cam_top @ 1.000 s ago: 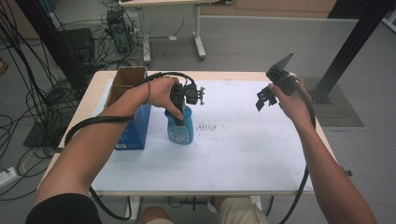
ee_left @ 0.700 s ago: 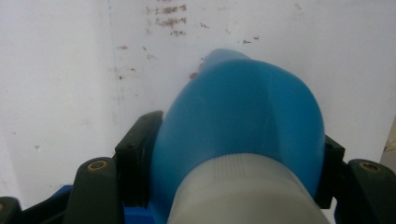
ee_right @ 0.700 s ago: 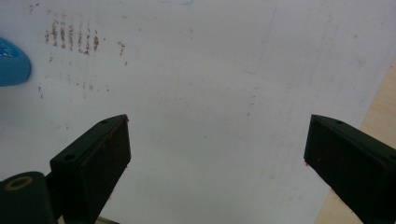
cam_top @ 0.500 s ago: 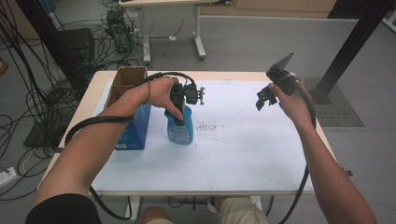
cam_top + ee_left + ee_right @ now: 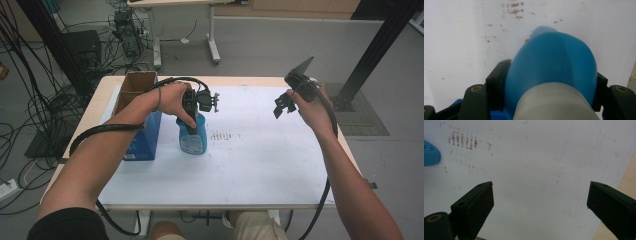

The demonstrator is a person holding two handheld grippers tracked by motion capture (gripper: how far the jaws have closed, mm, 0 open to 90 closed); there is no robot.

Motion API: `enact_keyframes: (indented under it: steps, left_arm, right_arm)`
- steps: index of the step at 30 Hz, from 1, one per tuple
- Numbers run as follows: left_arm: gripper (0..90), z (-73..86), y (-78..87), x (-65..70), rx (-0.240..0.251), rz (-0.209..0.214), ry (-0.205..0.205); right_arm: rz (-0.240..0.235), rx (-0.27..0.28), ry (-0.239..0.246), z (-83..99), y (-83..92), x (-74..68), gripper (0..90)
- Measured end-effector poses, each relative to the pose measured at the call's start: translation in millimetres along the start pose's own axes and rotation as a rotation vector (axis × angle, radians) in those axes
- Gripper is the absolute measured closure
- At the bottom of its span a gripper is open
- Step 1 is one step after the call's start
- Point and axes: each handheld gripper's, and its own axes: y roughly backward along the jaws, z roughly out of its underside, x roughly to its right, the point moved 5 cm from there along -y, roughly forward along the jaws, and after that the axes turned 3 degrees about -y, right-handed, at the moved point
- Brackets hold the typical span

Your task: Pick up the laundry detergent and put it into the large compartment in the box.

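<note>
A blue plastic bottle [image 5: 192,140] stands upright on the white table sheet [image 5: 250,165], left of centre. My left gripper [image 5: 191,120] comes down on it from above and is shut on its upper part. In the left gripper view the black jaws press both sides of the blue bottle [image 5: 554,65], whose pale ribbed cap sits at the bottom. My right gripper [image 5: 282,106] hangs in the air over the table's right part, open and holding nothing. In the right gripper view my right gripper [image 5: 540,195] has its jaws spread wide over the bare sheet.
An open cardboard box [image 5: 135,87] with a blue carton [image 5: 145,140] in front of it stands at the table's left side, close to the bottle. Faint brown smudges [image 5: 222,135] mark the sheet. Cables and table legs lie on the floor behind.
</note>
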Motion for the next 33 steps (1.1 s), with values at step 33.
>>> enact_keyframes:
  steps: [33]
  left_arm:
    - [35.7,-0.1,0.1,-0.2,-0.001,-0.001,0.006]
  right_arm:
    - [-0.001,0.003,0.002,-0.4,0.7,-2.0,7.5]
